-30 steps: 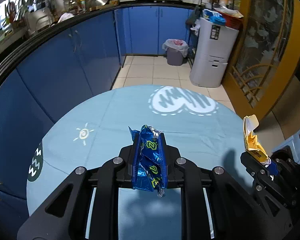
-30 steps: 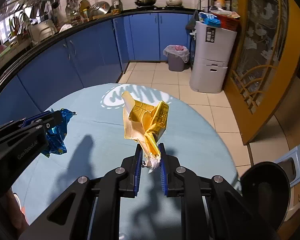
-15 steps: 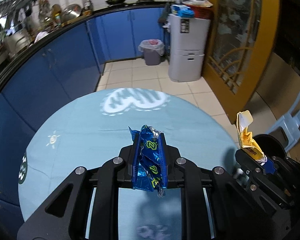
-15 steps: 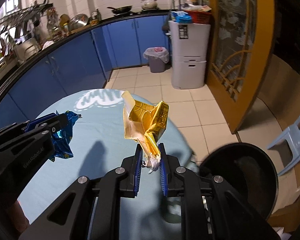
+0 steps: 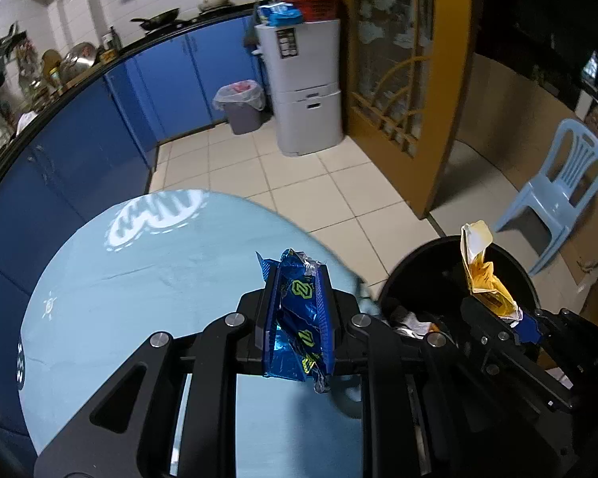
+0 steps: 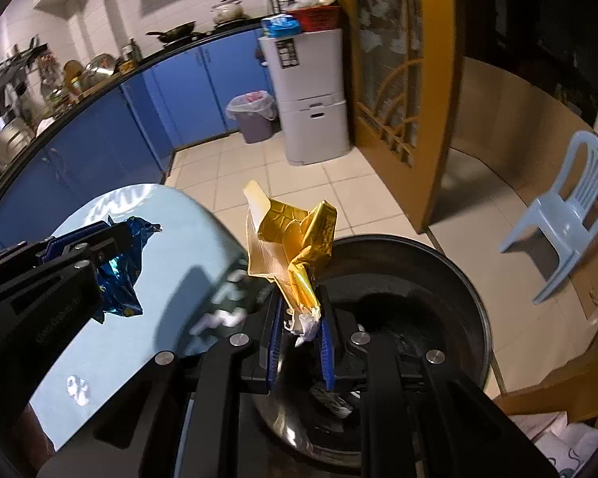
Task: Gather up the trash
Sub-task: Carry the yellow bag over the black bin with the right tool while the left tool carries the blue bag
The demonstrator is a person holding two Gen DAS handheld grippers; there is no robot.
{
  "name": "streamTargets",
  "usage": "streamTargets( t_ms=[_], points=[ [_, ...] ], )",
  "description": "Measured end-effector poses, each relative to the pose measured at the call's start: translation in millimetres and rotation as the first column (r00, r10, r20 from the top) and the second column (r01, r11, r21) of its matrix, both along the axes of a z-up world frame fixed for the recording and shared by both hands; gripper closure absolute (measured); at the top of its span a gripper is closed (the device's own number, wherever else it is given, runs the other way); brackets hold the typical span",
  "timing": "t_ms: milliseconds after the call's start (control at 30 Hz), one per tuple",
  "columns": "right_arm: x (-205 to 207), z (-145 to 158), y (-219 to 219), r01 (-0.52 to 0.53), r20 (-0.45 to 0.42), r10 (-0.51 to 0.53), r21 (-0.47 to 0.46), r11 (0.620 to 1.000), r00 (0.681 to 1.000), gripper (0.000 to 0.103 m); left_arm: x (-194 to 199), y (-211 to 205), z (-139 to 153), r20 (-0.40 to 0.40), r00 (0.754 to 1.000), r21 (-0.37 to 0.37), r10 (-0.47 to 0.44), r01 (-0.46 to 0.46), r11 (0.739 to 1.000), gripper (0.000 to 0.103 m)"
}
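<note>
Both tongs had swung sideways since a second earlier, off the middle of the round surface and toward the black bin, which had not been in view then. One blue wrapper (image 5: 299, 318) sat clamped between the blue pads of the left tongs (image 5: 295, 310), crumpled, its foil end hanging out below the pads at 6 o'clock and its top poking past the tips at 12 o'clock. It hung over the light blue surface (image 5: 139, 279) close to the edge at 3 o'clock. One yellow wrapper (image 6: 295, 247) was pinched by its twisted lower end in the right tongs (image 6: 301, 310), the rest standing up past the tips toward 12 o'clock, with a pale torn flap at 11 o'clock. It hung above the near rim of the black bin (image 6: 458, 279), beside the surface at its 3 o'clock. Inside that bin, some crumpled scraps showed at the bottom; what they were could not be made out. A second bin, grey with a pale liner (image 5: 241, 107), stood well apart on the tiled floor by the blue cabinets (image 5: 99, 139), next to a tall grey unit (image 5: 307, 87). One light blue plastic chair (image 5: 558, 191) stood at 2 o'clock.
</note>
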State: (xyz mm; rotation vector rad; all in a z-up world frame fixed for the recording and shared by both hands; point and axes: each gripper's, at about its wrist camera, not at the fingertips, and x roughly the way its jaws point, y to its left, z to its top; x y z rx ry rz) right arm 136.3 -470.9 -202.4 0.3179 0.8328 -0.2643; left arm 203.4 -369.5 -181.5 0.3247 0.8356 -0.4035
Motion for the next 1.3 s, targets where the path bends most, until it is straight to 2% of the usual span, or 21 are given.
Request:
streamTargets(
  t_ms=[633, 1300],
  points=[
    [-27, -19, -46, 0.08, -0.012, -0.08, 0.041, 0.996, 0.997, 0.087, -25, -62, -15, -0.011, 0.995, 0.049, -0.104, 0.104, 0.993, 0.084],
    [-44, -36, -77, 0.136, -0.032, -0.133, 0.074, 0.988, 0.991, 0.087, -38, -101, -32, -0.031, 0.986, 0.086, -0.165, 0.167, 0.982, 0.084]
  ],
)
